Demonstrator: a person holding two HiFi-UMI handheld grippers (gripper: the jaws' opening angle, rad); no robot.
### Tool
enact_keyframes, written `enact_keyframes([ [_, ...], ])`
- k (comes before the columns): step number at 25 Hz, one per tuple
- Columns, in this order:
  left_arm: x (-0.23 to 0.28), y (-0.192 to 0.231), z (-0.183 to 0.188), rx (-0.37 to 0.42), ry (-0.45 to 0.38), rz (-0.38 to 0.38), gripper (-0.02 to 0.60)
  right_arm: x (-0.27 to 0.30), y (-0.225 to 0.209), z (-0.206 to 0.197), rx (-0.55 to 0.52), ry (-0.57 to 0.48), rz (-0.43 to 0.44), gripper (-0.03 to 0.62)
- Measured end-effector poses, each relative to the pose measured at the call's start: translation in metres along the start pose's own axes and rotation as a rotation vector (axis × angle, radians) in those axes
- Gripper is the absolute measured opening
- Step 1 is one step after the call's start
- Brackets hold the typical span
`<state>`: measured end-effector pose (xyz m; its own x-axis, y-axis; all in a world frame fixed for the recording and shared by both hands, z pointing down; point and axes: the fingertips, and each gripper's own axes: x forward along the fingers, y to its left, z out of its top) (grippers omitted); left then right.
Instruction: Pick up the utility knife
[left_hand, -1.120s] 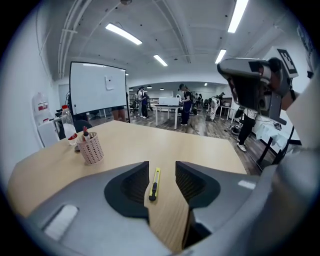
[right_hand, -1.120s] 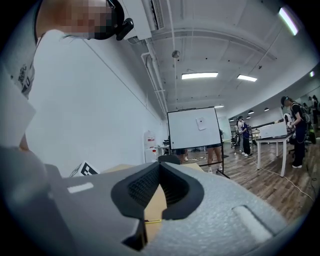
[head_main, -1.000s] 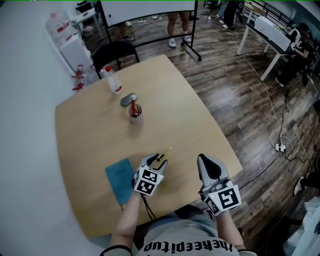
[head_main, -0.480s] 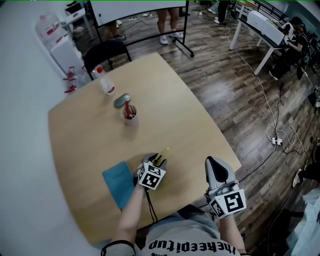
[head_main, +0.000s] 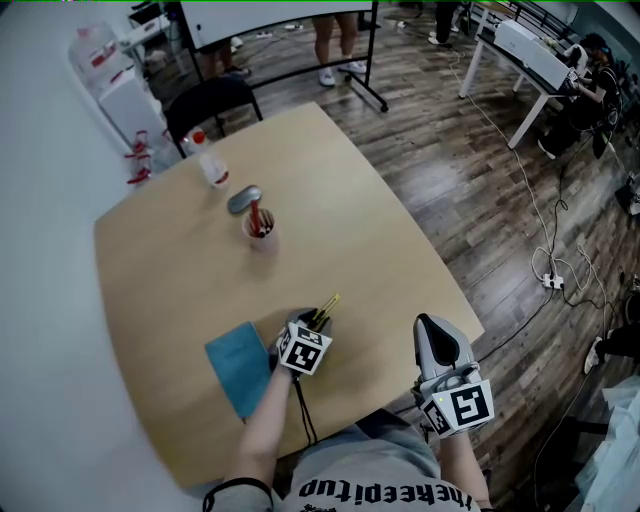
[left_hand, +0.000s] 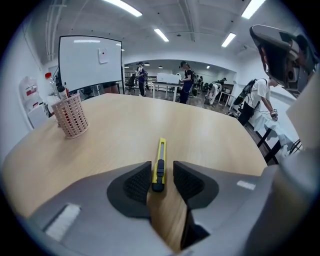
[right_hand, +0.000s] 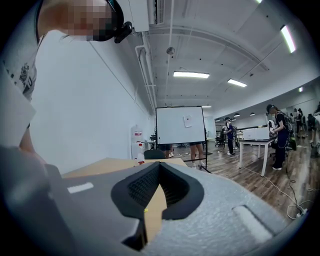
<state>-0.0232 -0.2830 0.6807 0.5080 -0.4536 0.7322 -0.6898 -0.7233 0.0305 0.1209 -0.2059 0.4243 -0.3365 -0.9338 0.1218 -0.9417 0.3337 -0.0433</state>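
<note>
Yellow knife (left_hand: 160, 155): one, flat on the table (head_main: 350, 200), black end between the closing jaws of the left gripper (left_hand: 162, 172), pads not yet pressing. Two grippers; right gripper (right_hand: 159, 167) closed, empty, at the table's near edge. One notebook (head_main: 238, 365), one cup (head_main: 260, 230), one bottle (head_main: 212, 165). Against a second ago: left gripper lower over the knife.

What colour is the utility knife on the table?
The utility knife is mainly yellow, with black along its middle; the left gripper view shows it best.
</note>
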Motion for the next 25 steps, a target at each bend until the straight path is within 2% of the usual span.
enact_keyframes([
  [2,0.0,0.0,-0.001,-0.007,0.006,0.002,0.147,0.001,0.002,0.0,-0.002,0.0,0.004,0.002],
  [5,-0.001,-0.002,0.0,-0.012,0.01,0.012,0.089,0.0,0.003,0.002,-0.005,-0.006,0.009,0.002],
  [9,-0.001,-0.002,0.002,-0.008,0.015,0.013,0.086,0.0,0.004,0.005,-0.008,-0.008,0.008,0.002],
  [12,-0.006,-0.003,0.0,-0.05,-0.001,0.003,0.084,0.0,0.007,0.003,-0.008,-0.009,0.011,0.002],
  [19,-0.036,-0.007,0.023,-0.163,-0.141,0.0,0.084,0.006,0.015,0.004,-0.007,-0.016,0.045,0.002],
  [25,-0.076,-0.004,0.04,-0.199,-0.273,0.048,0.084,0.011,0.023,0.007,-0.018,-0.022,0.079,0.002],
])
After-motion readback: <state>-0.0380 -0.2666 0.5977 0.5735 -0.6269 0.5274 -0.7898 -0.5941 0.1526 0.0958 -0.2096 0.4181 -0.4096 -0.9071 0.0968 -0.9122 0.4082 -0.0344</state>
